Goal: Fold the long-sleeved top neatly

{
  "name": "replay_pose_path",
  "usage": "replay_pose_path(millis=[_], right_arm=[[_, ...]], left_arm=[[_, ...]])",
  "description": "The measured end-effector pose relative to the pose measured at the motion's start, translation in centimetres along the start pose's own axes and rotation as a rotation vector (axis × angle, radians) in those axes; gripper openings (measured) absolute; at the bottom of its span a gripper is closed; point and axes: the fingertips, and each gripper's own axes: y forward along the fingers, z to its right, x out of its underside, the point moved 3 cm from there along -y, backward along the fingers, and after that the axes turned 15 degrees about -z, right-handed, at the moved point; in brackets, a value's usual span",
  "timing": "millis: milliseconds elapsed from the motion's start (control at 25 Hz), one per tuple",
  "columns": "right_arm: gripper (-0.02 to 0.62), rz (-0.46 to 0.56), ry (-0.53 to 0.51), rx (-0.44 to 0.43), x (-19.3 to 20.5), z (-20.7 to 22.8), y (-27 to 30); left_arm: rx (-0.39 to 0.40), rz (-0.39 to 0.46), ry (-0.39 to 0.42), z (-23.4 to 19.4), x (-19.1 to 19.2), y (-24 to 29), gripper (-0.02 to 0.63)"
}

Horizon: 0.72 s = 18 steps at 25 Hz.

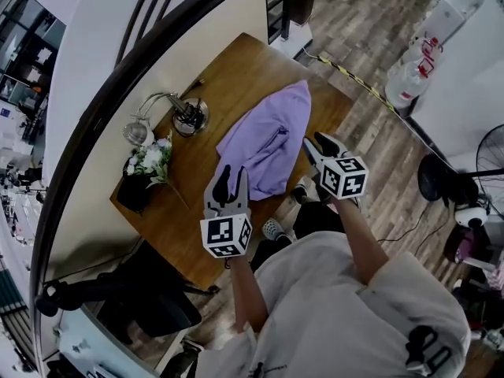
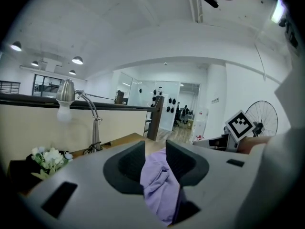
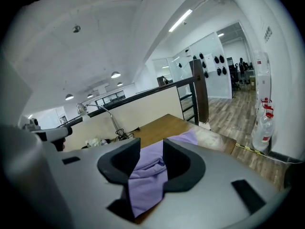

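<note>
In the head view a purple top [image 1: 272,136] lies spread on the wooden table [image 1: 236,77], its long axis running from one o'clock to seven o'clock. The left gripper [image 1: 231,181] sits at the top's seven o'clock edge, and the right gripper [image 1: 318,146] at its three o'clock edge.

In each gripper view the fingers stand wide. Purple cloth shows in the gap between them, but the pads do not press on it.

A lamp [image 1: 185,113] stands at ten o'clock from the top, and a bunch of white flowers [image 1: 150,160] at nine o'clock. A black chair [image 1: 150,290] is off the table's seven o'clock corner.

Each gripper's cube bears black-and-white square markers and no words. Water bottles [image 1: 413,69] on the floor at two o'clock carry red labels too small to read. A fan [image 1: 488,160] stands at three o'clock. The person's white shirt [image 1: 339,313] has a black print at its lower right, which cannot be read.
</note>
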Motion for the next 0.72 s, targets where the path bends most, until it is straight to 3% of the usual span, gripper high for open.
replay_pose_path(millis=[440,720], right_arm=[[0.150,-0.153,-0.090,0.020,-5.5,8.7,11.4],[0.150,-0.311,-0.390,-0.114,-8.2,10.6,20.6]], left_arm=[[0.003,-0.113,0.010,-1.0,-2.9,11.7,0.137],[-0.022,-0.217,-0.044,-1.3,-2.7,18.3,0.137]])
